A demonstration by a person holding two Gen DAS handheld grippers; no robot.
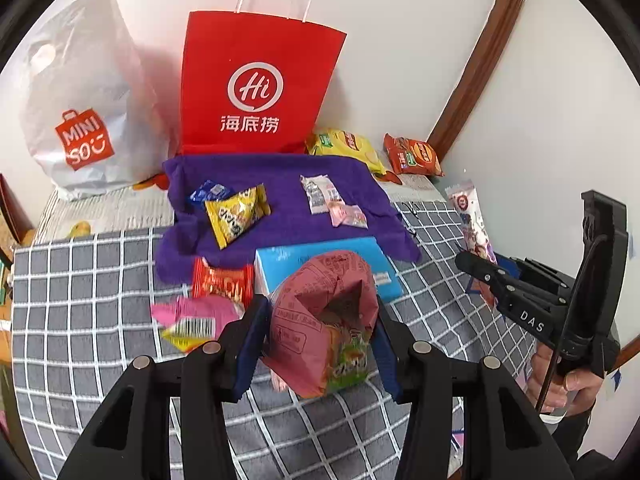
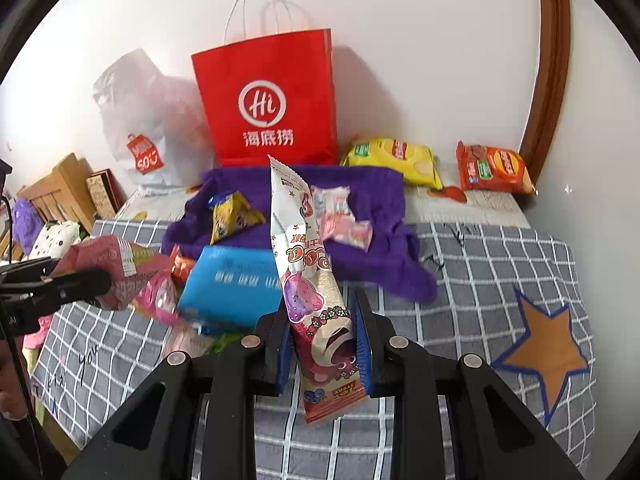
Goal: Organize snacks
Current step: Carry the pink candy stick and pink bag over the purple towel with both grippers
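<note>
- Your left gripper (image 1: 320,344) is clamped on a puffy pink snack bag (image 1: 324,320), held clear above the grey checked bedcover (image 1: 100,300).
- Your right gripper (image 2: 326,344) is pinched tight on a long white snack packet (image 2: 308,280) with a bear print, standing nearly upright between the blue pads.
- Ahead, the purple cloth (image 1: 288,200) carries a yellow packet (image 1: 236,214) and small sweets.
- The red paper bag (image 1: 260,84) stands behind the cloth against the wall.
</note>
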